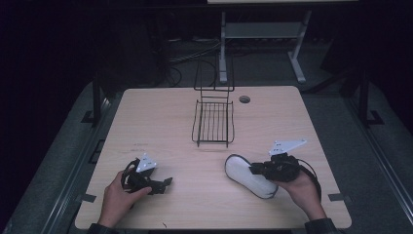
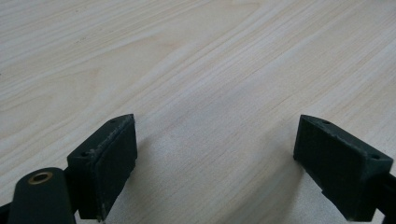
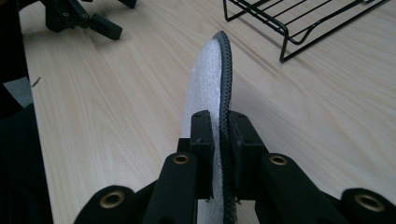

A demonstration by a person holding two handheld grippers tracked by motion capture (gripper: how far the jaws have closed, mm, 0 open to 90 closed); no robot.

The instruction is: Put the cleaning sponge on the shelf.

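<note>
The right gripper [image 1: 253,170] pinches the white insole [image 1: 246,176] at the lower right of the surface, likely bound for the wire rack [image 1: 213,122]; the left gripper [image 1: 165,183] waits with jaws apart, holding nothing.

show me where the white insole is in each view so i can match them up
High view: the white insole lies right of centre near the front edge, held by the right gripper.
Left gripper view: it is not in this picture, just bare table.
Right gripper view: it stands on edge in the middle, pinched between the jaws.
Shared landmark: the black wire rack, beyond the insole in the high view, at top right in the right gripper view.
</note>
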